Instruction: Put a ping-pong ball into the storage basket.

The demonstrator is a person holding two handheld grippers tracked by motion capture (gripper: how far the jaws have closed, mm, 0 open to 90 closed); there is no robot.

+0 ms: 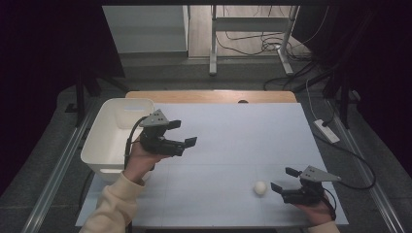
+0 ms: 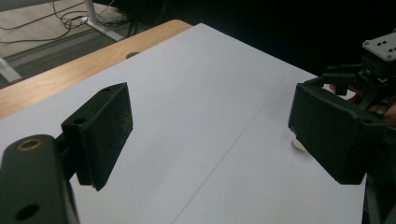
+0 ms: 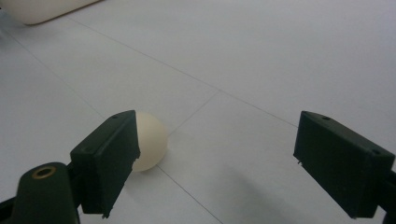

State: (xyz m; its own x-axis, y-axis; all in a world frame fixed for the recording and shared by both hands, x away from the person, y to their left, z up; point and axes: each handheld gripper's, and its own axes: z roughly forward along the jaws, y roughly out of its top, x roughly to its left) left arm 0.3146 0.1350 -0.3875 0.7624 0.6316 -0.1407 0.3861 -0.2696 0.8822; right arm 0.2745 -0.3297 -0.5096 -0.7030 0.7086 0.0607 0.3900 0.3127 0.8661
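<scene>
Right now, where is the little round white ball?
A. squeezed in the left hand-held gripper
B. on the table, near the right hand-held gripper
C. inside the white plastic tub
B: the little round white ball lies on the pale table sheet, just ahead of the open right hand-held gripper.

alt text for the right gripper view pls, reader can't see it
A small cream-white ball lies on a pale table, partly behind the left jaw of the open right hand-held gripper, whose two black jaws rise wide apart from the bottom edge with nothing between them. A corner of a white bin shows at the top left.
</scene>
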